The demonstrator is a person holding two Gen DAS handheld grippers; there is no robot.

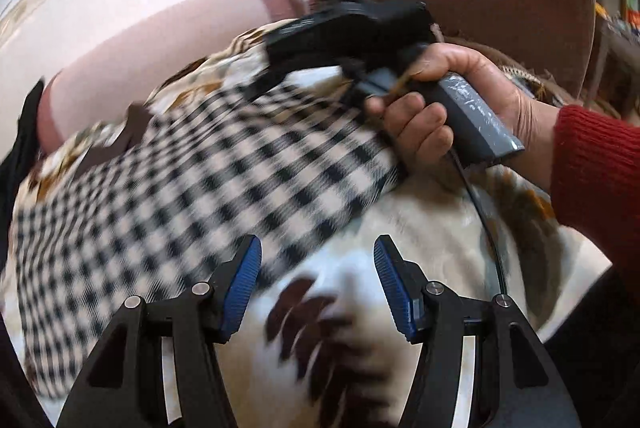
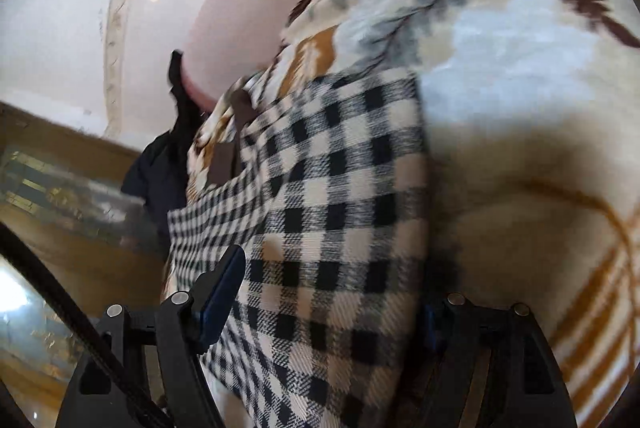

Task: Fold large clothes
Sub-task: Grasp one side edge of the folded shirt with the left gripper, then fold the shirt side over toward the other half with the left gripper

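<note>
In the left wrist view, the left gripper hangs with its blue pads apart and nothing between them, above a leaf-patterned blanket. The checked garment lies on that blanket up and to the left of these fingers, its long axis running diagonally from lower left to upper right; its near edge passes just beyond the left pad. At the far upper-right end, a hand in a red sleeve holds the right gripper, whose dark nose sits over the garment's far corner; its jaws are too blurred here to read. In the right wrist view, the right gripper straddles the checked garment: the cloth runs away from the camera between widely spread fingers, the left pad beside the cloth, the right pad mostly hidden behind its edge. Whether the pads press is unclear. I judge the right hand nearer to a grip, the left still needing to reach the near edge.
</note>
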